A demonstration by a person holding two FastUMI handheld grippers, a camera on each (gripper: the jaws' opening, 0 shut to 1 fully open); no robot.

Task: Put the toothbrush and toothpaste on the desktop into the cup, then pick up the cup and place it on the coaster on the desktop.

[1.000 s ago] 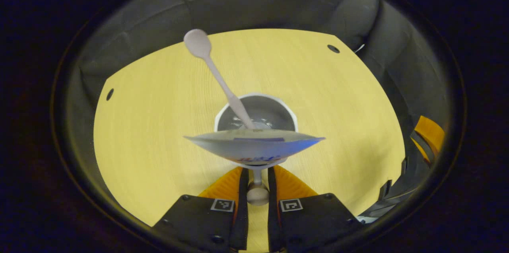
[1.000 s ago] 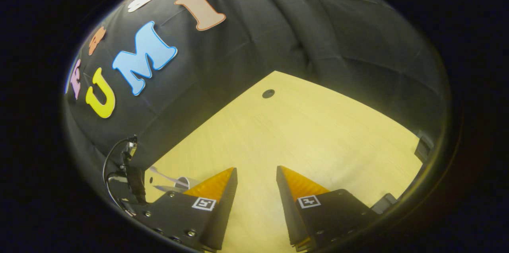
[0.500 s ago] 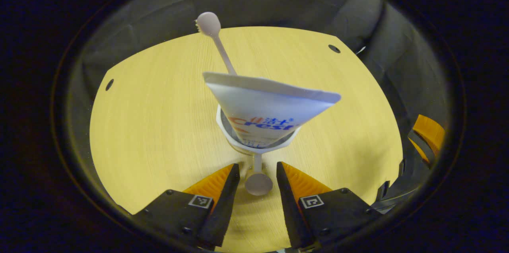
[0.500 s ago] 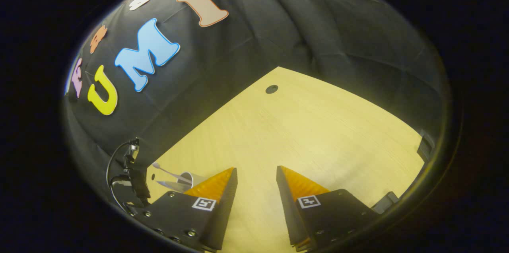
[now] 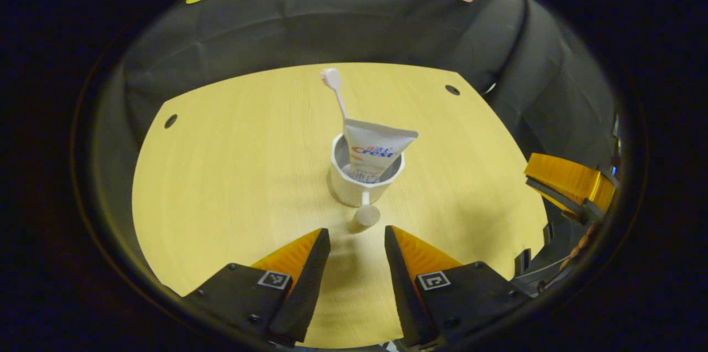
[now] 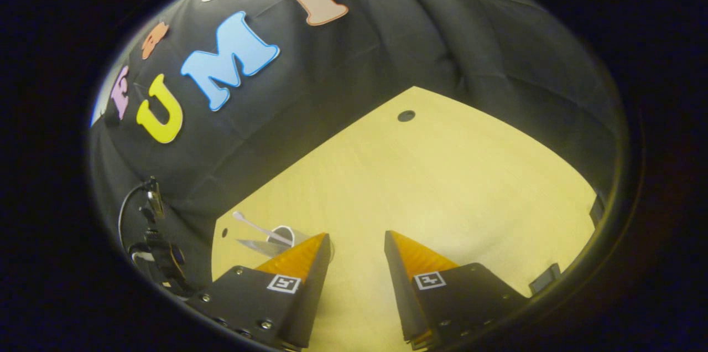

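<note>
Left hand-held gripper (image 5: 354,236), open and empty, faces the white plastic cup (image 5: 362,183) just ahead, its handle (image 5: 366,212) pointing back between the fingers.

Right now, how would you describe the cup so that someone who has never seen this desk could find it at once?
Look at the yellow wooden desktop in front of the black cloth wall. Near its middle stands a white cup, just ahead of the left gripper with its open fingers. It alone stands upright there, holding a toothpaste tube and a toothbrush, with a small round-ended handle pointing toward the gripper.
</note>
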